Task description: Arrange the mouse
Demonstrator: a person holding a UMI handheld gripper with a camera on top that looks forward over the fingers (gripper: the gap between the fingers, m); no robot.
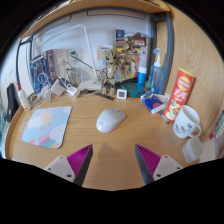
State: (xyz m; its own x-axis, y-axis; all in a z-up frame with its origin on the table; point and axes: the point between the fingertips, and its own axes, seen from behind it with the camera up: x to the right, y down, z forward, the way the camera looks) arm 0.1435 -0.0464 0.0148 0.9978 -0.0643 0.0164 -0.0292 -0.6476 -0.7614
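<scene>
The view from the tongs (pixel 112 160) looks over a wooden desk (pixel 120 145). The two fingers are spread wide apart. Each has a pink pad (pixel 75 159) on its inner side. Nothing is between them, and they hold nothing.

A white mouse (pixel 110 120) sits on the bare desk, ahead of the fingers and near the middle. It is not touching them. To the left of the mouse lies a mouse mat (pixel 47 126) with soft pastel colours. The mouse is off the mat, with a gap of bare wood between them.

To the right stands a tall red tube (pixel 179 94) that looks like a snack can. It has yellow on it, but the words are too small to read. Just in front of the tube is a white mug (pixel 186 123) with a dark picture on its side. I cannot see what is inside the mug. A blue thing (pixel 152 100) lies near the tube.

At the far left stands a white bottle (pixel 23 98). Along the back of the desk are cables and small things, too jumbled to tell apart. A small white clock-like box (pixel 121 93) sits back there too, but its face cannot be read.
</scene>
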